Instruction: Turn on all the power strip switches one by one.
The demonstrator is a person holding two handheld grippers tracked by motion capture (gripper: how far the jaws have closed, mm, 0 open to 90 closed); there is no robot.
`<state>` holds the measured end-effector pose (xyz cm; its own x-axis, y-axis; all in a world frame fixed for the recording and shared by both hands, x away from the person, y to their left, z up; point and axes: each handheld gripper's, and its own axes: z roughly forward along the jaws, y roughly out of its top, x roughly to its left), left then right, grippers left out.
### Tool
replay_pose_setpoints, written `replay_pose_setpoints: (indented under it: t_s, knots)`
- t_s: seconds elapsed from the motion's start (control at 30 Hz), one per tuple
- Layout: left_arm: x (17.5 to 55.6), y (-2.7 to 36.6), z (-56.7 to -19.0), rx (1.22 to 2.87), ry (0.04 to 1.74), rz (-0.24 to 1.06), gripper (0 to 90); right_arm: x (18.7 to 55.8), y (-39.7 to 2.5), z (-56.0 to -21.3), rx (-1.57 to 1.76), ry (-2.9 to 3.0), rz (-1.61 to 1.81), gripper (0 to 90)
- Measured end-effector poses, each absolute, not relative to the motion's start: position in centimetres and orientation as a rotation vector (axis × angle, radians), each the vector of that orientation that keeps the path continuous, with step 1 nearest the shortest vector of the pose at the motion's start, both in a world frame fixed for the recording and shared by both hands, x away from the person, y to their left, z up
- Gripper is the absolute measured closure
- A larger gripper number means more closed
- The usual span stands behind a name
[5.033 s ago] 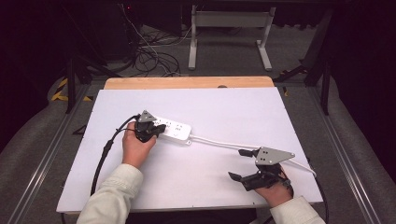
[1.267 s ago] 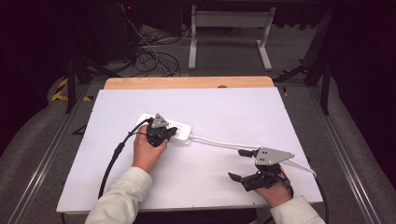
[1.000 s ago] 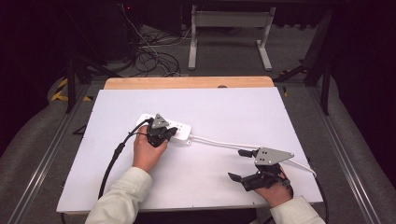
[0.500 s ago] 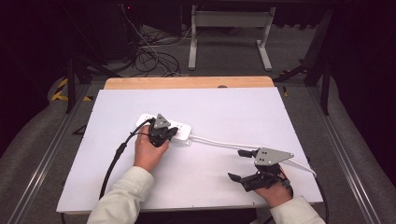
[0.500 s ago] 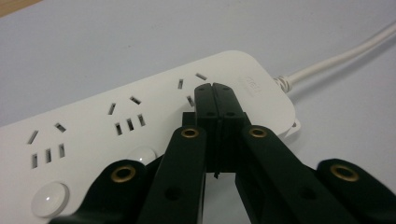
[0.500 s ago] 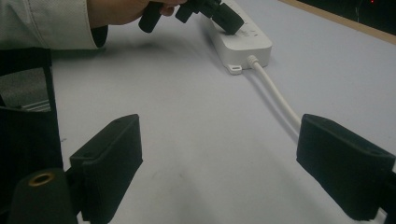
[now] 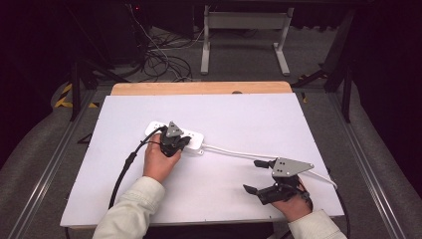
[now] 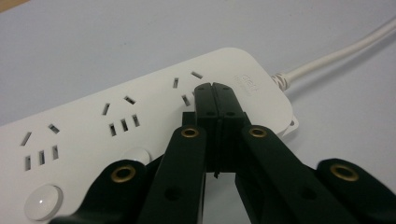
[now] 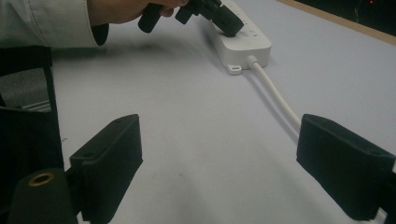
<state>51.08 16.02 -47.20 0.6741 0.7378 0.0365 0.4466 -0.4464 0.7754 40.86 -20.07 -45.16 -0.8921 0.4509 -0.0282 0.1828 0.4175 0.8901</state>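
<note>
A white power strip [image 7: 195, 136] lies left of centre on the white table top [image 7: 249, 114]; its white cord [image 7: 234, 152] runs right toward the near right corner. My left gripper [image 7: 184, 143] is shut, its closed tips [image 8: 215, 91] right at the end socket of the power strip [image 8: 116, 123], next to the cord [image 8: 336, 56]. I see nothing held between its pads. My right gripper [image 7: 255, 176] rests near the front right edge, open with a wide gap [image 9: 229, 158] and nothing in it. It faces the power strip [image 9: 245, 42], the cord [image 9: 275, 95] and the left gripper [image 9: 229, 23].
A wooden strip [image 7: 199, 88] borders the table's far edge. Behind it, tangled cables [image 7: 164, 55] and a metal frame [image 7: 244, 30] stand on the dark floor. Round white switch buttons [image 8: 42, 203] sit along the strip's near side.
Since five seconds ago my left gripper has slid right along the power strip to its cord end. Over the last second it has barely moved. The right gripper has stayed put.
</note>
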Motion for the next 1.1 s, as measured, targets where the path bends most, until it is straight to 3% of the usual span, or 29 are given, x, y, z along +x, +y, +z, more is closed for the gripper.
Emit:
replay_pose_setpoints:
  t_s: [0.53,0.57,0.7,0.83,0.97,1.1]
  knots:
    - [48.0,17.7,-42.9,1.992,0.822,0.443,88.2,40.9,-20.2,-45.2,0.562,2.402,1.466,14.2]
    - [47.8,17.8,-42.7,1.991,0.817,0.456,80.4,40.9,-20.2,-45.1,0.563,2.401,1.467,14.2]
    - [46.9,18.3,-42.0,1.978,0.799,0.449,76.2,41.0,-20.2,-45.1,0.566,2.4,1.465,14.2]
    - [45.5,19.3,-41.6,1.927,0.77,0.459,63.2,41.0,-20.3,-45.1,0.569,2.396,1.473,14.2]
    - [42.8,20.9,-42.7,1.886,0.734,0.492,47.1,41.0,-20.5,-45.1,0.571,2.389,1.48,14.1]
    - [40.1,23.4,-44.4,1.859,0.75,0.509,37.5,40.9,-20.5,-45.0,0.568,2.387,1.483,14.0]
